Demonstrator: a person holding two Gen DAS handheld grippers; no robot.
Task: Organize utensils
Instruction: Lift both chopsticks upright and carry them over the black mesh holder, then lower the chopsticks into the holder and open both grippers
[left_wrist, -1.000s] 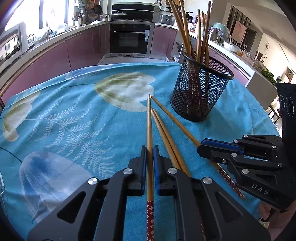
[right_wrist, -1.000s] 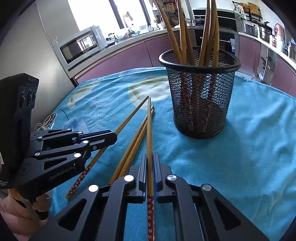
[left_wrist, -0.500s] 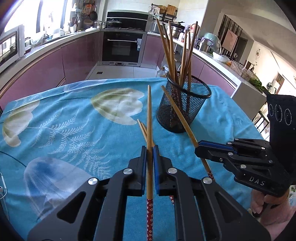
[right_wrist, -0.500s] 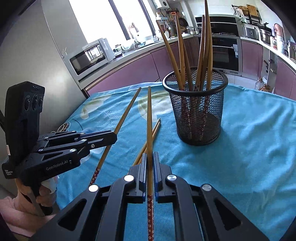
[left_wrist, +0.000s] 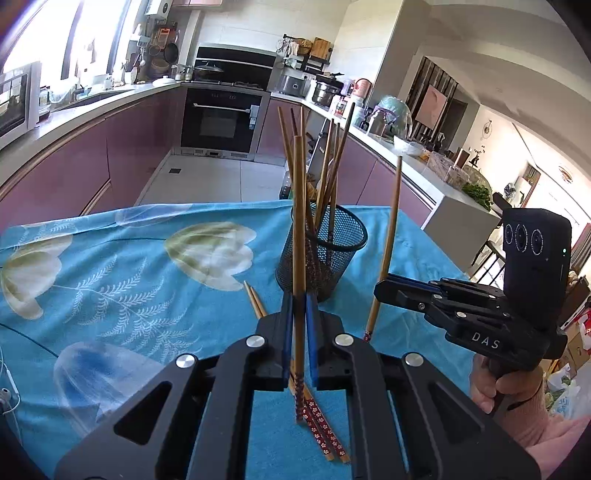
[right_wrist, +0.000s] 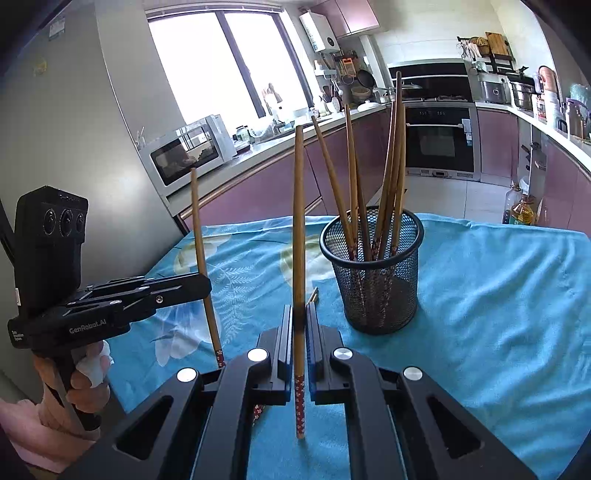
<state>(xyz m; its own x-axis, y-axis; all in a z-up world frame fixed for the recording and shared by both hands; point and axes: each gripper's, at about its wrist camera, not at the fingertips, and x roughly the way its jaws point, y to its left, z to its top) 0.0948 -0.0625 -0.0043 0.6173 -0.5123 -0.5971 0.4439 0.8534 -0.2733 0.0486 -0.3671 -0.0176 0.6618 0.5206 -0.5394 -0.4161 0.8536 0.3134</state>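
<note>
My left gripper (left_wrist: 298, 306) is shut on a wooden chopstick (left_wrist: 297, 229) that stands nearly upright, red patterned end down. My right gripper (right_wrist: 299, 317) is shut on another chopstick (right_wrist: 298, 236), also upright. Each gripper shows in the other's view: the right one (left_wrist: 384, 286) with its chopstick (left_wrist: 388, 243), the left one (right_wrist: 201, 284) with its chopstick (right_wrist: 201, 258). A black mesh holder (left_wrist: 323, 254) with several chopsticks stands on the blue cloth just beyond both grippers; it also shows in the right wrist view (right_wrist: 376, 273). Two chopsticks (left_wrist: 317, 428) lie on the cloth below my left gripper.
The table has a blue floral cloth (left_wrist: 110, 280), its far edge dropping to the kitchen floor. Purple cabinets, an oven (left_wrist: 221, 122) and a microwave (right_wrist: 188, 151) stand behind. A thin white cable (left_wrist: 7, 380) lies at the left edge.
Both grippers have lifted their chopsticks off the cloth and tilted them from flat to nearly upright, pulling back from the holder. Two chopsticks stay on the cloth.
</note>
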